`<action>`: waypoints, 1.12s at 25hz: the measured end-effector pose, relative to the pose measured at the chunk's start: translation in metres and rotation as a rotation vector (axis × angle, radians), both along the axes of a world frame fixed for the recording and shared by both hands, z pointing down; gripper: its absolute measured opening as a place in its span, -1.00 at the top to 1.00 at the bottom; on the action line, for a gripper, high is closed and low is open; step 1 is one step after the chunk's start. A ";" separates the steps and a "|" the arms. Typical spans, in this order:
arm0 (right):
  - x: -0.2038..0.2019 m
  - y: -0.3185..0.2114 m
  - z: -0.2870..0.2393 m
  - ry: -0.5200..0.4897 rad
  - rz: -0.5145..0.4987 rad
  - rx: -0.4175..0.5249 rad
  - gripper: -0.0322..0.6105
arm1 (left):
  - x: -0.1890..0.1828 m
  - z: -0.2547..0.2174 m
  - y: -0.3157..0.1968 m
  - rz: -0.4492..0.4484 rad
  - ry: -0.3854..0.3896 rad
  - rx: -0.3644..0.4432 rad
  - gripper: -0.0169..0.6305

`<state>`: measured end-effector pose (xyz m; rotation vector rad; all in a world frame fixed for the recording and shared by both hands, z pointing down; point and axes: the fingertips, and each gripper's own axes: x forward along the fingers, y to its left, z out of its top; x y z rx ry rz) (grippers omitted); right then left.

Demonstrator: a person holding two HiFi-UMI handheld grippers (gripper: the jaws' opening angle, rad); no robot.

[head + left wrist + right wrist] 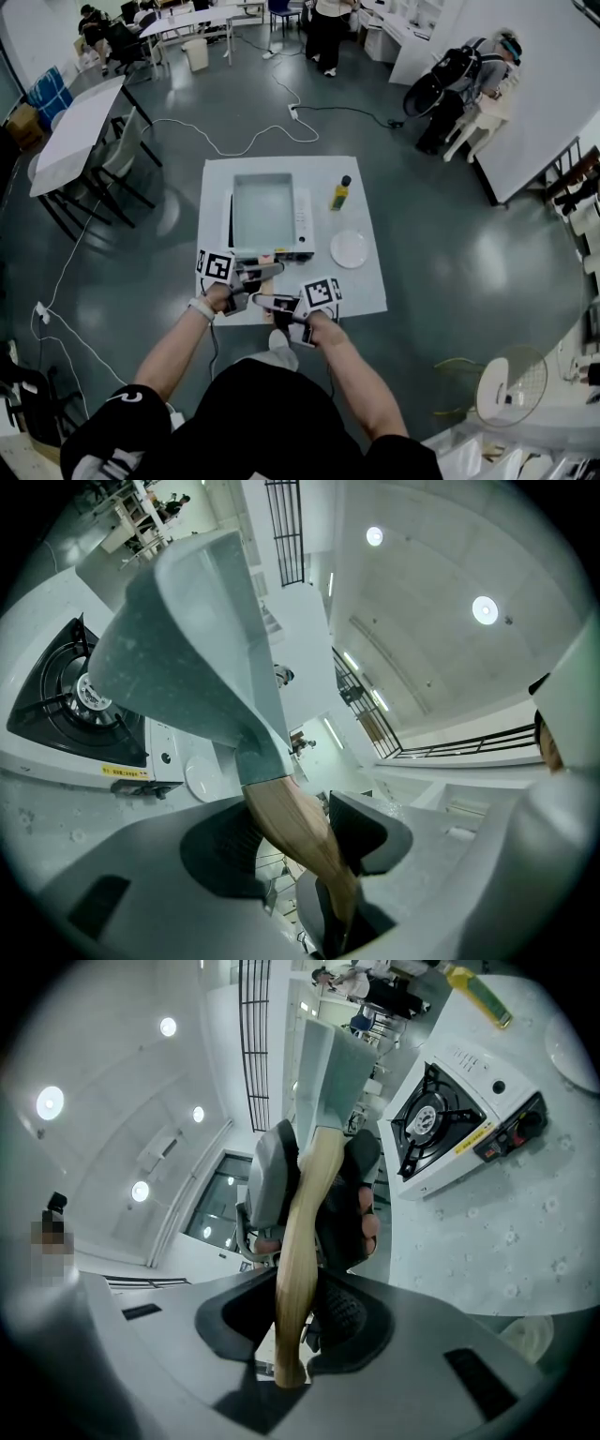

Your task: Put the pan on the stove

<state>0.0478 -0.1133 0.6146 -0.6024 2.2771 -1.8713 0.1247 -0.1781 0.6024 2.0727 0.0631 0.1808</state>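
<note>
A square grey pan with a wooden handle is held over the white gas stove on the table. In the left gripper view the pan hangs raised and tilted above the burner. My left gripper is shut on the handle close to the pan. My right gripper is shut on the handle's end, just behind the left gripper. The right gripper view shows the pan up beside the stove.
A yellow oil bottle stands right of the stove and a white plate lies in front of it. The table's front edge is by my hands. Cables run over the floor; people and tables are far off.
</note>
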 end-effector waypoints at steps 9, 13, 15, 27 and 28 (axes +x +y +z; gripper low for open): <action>0.015 -0.022 0.000 -0.008 -0.029 0.000 0.63 | 0.017 -0.002 -0.023 -0.010 0.015 0.013 0.31; 0.015 -0.032 -0.002 -0.034 -0.039 0.008 0.63 | 0.018 -0.002 -0.032 -0.020 0.016 0.002 0.31; 0.018 -0.035 -0.001 -0.037 -0.043 0.001 0.63 | 0.019 -0.001 -0.037 -0.025 0.008 0.015 0.31; 0.030 -0.057 -0.002 -0.052 -0.088 0.037 0.63 | 0.035 0.001 -0.052 -0.056 0.049 -0.093 0.30; 0.031 -0.057 0.000 -0.043 -0.088 0.024 0.63 | 0.035 0.001 -0.057 -0.053 0.044 -0.049 0.30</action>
